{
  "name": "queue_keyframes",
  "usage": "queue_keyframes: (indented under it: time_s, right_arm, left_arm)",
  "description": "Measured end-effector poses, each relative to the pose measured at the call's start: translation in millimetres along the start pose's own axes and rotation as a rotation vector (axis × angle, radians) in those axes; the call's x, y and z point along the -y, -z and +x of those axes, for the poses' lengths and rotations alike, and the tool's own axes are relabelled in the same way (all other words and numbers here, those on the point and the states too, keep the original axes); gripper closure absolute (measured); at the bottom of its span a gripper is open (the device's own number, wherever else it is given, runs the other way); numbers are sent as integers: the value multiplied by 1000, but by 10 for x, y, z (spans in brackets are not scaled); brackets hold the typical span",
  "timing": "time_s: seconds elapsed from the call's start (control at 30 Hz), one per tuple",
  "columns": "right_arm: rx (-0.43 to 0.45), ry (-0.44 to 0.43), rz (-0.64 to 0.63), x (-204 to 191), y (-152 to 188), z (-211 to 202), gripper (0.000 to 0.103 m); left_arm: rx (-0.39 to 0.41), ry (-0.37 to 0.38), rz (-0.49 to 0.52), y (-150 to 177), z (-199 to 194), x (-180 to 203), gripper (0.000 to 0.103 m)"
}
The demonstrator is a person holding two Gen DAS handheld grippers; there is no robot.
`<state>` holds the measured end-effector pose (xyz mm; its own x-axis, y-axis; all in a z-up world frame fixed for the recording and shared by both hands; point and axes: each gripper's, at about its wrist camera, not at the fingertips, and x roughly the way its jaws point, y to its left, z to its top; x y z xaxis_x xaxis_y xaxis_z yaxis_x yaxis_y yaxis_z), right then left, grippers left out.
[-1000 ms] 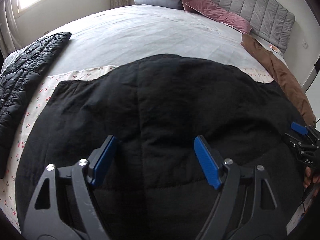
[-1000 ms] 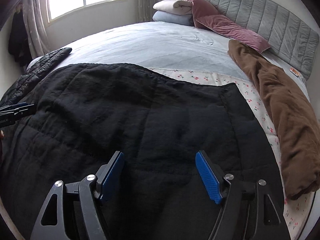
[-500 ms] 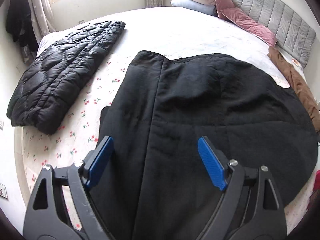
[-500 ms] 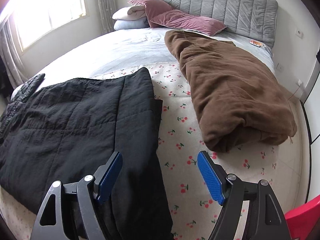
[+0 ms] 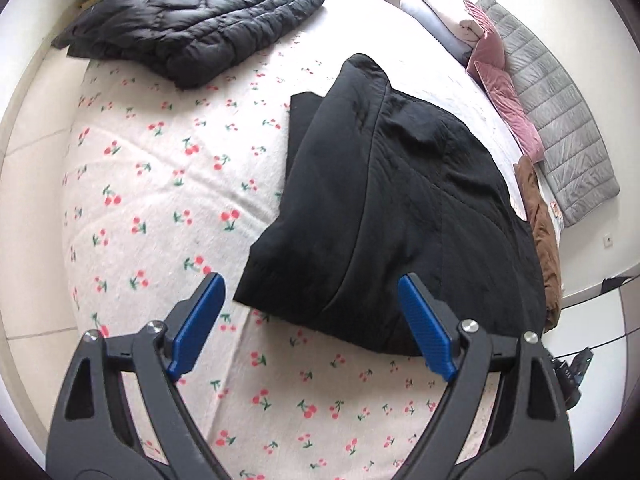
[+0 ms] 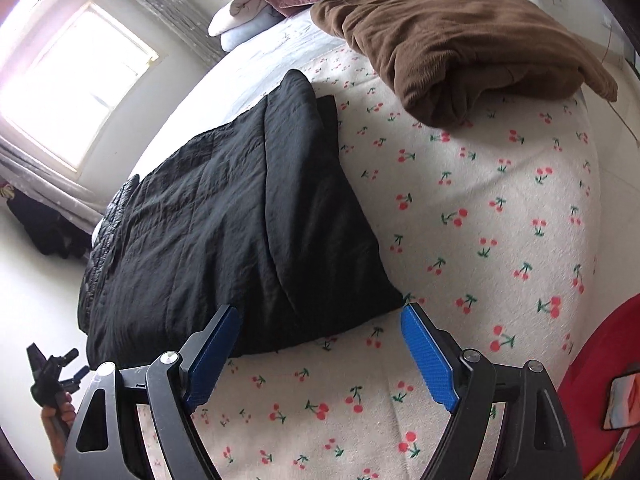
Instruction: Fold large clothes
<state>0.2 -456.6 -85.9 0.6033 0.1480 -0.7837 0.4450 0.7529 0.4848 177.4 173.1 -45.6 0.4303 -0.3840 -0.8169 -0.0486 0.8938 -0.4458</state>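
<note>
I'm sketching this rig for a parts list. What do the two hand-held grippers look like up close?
Both look the same. The left hand-held gripper and the right hand-held gripper each have matte black plastic arms with triangular cut-outs, round silver pivot screws, and two flat blue finger pads with a fine ribbed texture. No cables, lettering or sleeves show on them.

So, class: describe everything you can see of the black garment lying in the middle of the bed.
The black garment is matte, lightly quilted, padded-looking fabric with faint stitch lines. It lies folded lengthwise on the cherry-print sheet, a flap overlapping along one long edge. Neither gripper touches it; it sits apart from the brown garment.
</note>
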Motion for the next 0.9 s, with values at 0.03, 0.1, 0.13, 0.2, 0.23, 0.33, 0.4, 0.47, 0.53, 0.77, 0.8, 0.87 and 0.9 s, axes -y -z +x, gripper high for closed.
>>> queue_keyframes:
  time_s: [0.03,0.1,0.13,0.2,0.23,0.33,0.4,0.47,0.53,0.77,0.8,0.87,0.9]
  right_arm:
    - [-13,-11,6,4,38,36,19]
    - [-37,-28,17,5,79,128,19]
    - [-45,-32,30,15,85,179,19]
    - [-31,-56,63,32,70,270,19]
    - [-12,-70,76,40,45,296,19]
    - [48,-96,137,89,-40,354,22]
    - [108,-91,159,93,-77,331,44]
    - [164,-65,129,50,-94,254,60]
    - [183,-14,105,42,-81,229,63]
    - [169,172,19,-109,7,122,41]
    - [173,203,-1,-163,38,59,37]
    - [189,263,-63,-303,142,-61,32]
    - [195,287,-106,-405,204,-114,28]
  left_arm:
    - [-4,25,-27,28,1,-66,15]
    - [-31,56,-74,80,86,-177,15]
    - [-53,57,-95,96,162,-210,15]
    - [-80,89,-134,124,317,-244,16]
    - [-65,111,-147,121,363,-249,16]
    - [28,144,-185,84,434,-251,37]
    - [83,151,-191,88,452,-212,52]
    - [160,105,-125,125,367,-75,69]
    - [209,33,-66,173,333,60,70]
    - [211,-178,71,172,245,271,42]
    - [216,-217,93,190,197,326,39]
    - [220,-268,150,288,67,427,27]
    - [211,-282,170,332,14,489,25]
